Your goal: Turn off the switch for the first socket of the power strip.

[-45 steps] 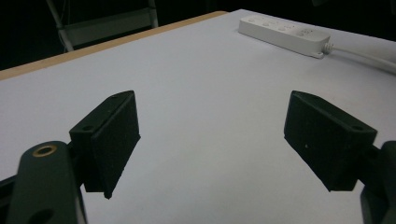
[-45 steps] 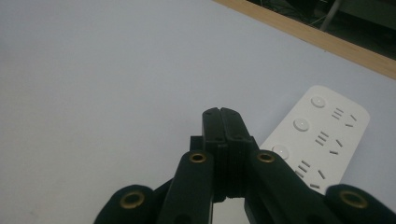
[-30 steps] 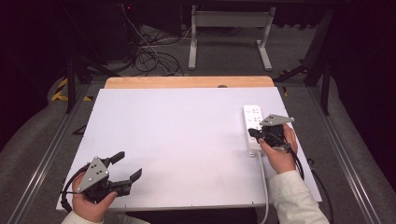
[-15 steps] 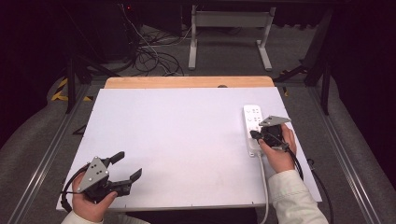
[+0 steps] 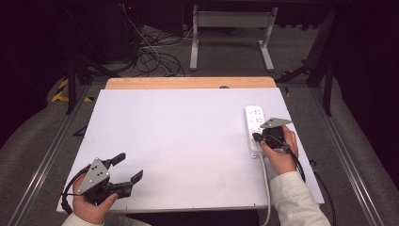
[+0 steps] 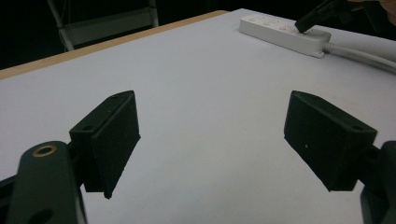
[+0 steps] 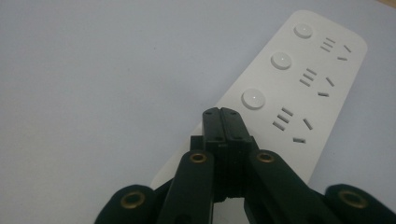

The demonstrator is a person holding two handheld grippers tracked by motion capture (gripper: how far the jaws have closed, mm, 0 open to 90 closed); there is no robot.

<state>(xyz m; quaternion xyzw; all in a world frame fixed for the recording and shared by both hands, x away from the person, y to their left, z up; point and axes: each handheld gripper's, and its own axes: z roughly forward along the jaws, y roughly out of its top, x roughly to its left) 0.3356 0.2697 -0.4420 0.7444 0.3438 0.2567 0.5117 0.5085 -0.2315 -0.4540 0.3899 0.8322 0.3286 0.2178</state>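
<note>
White power strip lying near the right edge of the white bench, its cord running back toward the person. The right gripper is poised over the near end of the strip with its jaws closed flat against each other, holding nothing; in the right gripper view the closed tips sit just short of the nearest round switch button, with two more buttons and their sockets beyond. The step in hand appears to be pressing a switch with the closed tips. Done well, the tips should come down squarely on the button's centre, pushing straight along its axis so the light strip does not slide or tip. The left gripper rests at the near left corner, well apart from the strip, jaws spread wide and empty.
</note>
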